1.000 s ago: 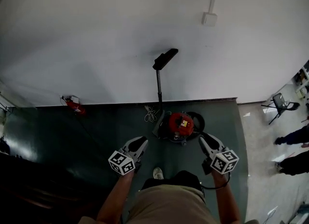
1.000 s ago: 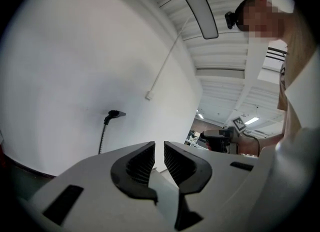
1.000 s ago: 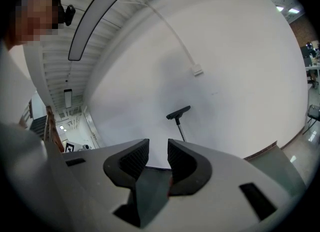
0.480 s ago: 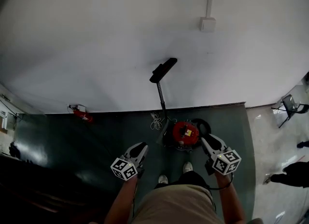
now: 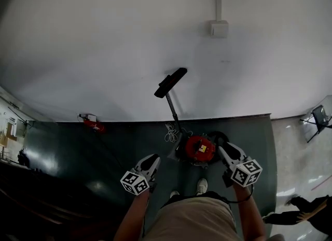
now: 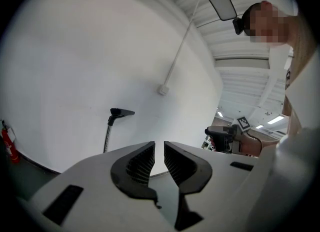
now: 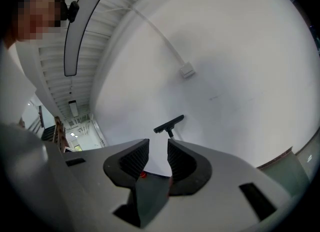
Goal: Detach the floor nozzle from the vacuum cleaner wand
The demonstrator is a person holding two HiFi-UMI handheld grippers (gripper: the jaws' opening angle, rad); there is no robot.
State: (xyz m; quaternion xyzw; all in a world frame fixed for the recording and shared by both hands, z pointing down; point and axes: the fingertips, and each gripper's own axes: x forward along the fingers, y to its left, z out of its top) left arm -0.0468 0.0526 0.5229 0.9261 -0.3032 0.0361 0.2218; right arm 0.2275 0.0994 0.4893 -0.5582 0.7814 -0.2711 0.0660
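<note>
Person stands on a dark green floor, facing a white wall. Left gripper and right gripper are held out in front of the body, well apart, one to each side of the red vacuum canister. Both pairs of jaws are drawn together to a thin slit, with nothing pinched between them. Wand rises from beside the canister and leans against the wall. The black floor nozzle is attached at its upper end, tilted, clear of both grippers. White cord coil lies at the wand's foot. Red fire extinguisher sits at the wall base, off to the left.
</note>
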